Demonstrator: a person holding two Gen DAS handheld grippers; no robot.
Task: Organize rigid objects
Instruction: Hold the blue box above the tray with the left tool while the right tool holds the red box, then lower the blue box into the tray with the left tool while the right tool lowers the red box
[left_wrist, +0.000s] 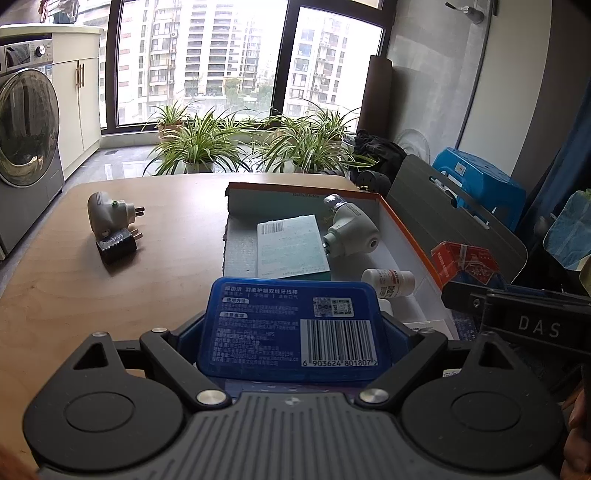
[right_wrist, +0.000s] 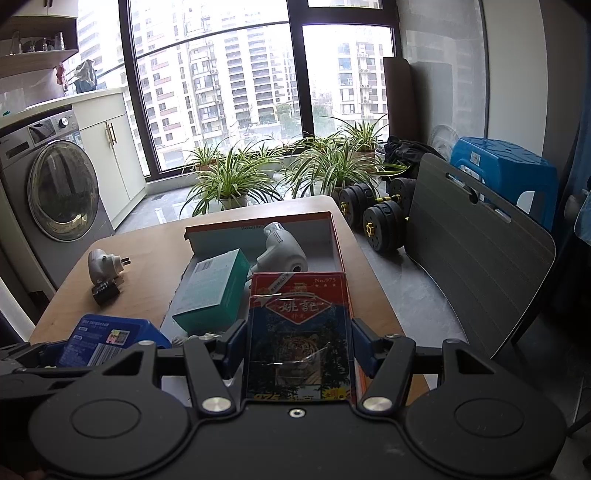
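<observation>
My left gripper (left_wrist: 291, 332) is shut on a blue floss-pick box (left_wrist: 291, 328), held above the near edge of the open cardboard box (left_wrist: 406, 229). My right gripper (right_wrist: 299, 343) is shut on a red playing-card pack (right_wrist: 299, 332), held over the box's near right side; the pack also shows in the left wrist view (left_wrist: 465, 264). Inside the box lie a teal carton (left_wrist: 291, 247), a white plug-in device (left_wrist: 351, 230) and a small white bottle (left_wrist: 388, 281). A white plug adapter (left_wrist: 109, 214) and a black adapter (left_wrist: 116, 245) sit on the table at the left.
The wooden table (left_wrist: 74, 295) holds everything. A grey chair back (right_wrist: 476, 236) stands right of the table. Dumbbells (right_wrist: 373, 214), potted plants (right_wrist: 236, 184) and a blue stool (right_wrist: 509, 173) are on the floor beyond. A washing machine (right_wrist: 55, 184) stands at the left.
</observation>
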